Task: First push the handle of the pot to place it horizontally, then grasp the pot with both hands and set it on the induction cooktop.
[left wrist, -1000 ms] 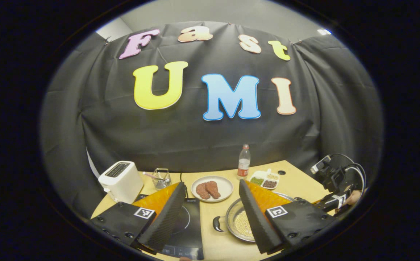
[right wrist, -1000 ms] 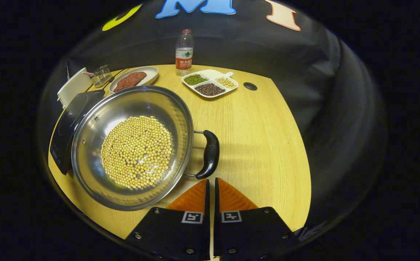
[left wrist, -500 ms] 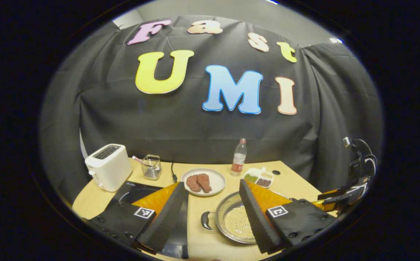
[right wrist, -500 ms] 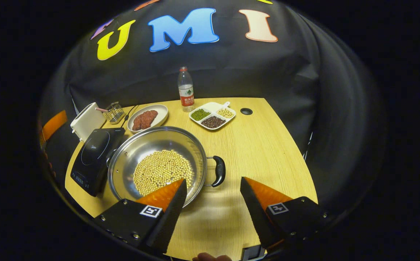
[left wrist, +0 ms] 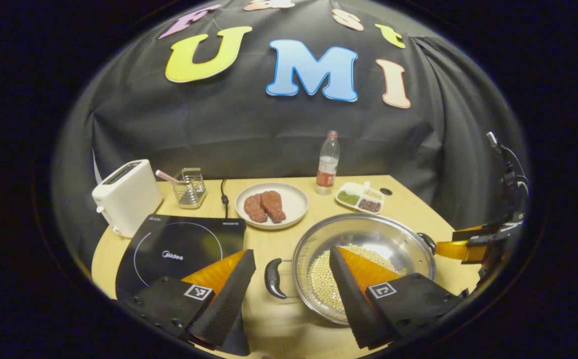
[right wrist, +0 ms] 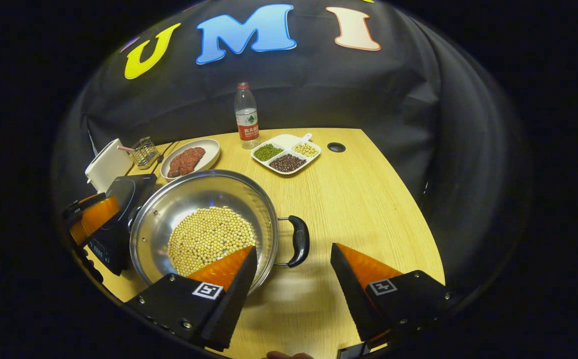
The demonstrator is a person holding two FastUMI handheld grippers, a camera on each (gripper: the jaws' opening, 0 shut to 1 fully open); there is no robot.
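The left gripper view takes in the whole face of the induction cooktop at 9 o'clock of the pot, with the pot's left handle lying between the two fingers of the left claw, which stands spread wide and grips nothing. The right gripper view instead shows the pot's right handle clearly, ahead of and between the fingers of the right claw, also spread wide and holding nothing; here the cooktop is mostly hidden behind the pot, and the left claw appears at 9 o'clock beside the pot's far rim. In the left gripper view the right claw sits at 3 o'clock, just beyond the pot's right handle. Against a second ago, the right claw has gone from pressed together to spread, and the left gripper view has dipped, bringing more of the tabletop and cooktop into sight. The pot rests on the tabletop just beside the cooktop, its handles pointing to 9 and 3 o'clock, and it holds a bed of soybeans. At 12 o'clock a plate carries two pieces of meat, a divided dish holds green, dark and pale beans in separate sections, and a bottle stands upright between them. A toaster and a wire basket stand at 10 o'clock.
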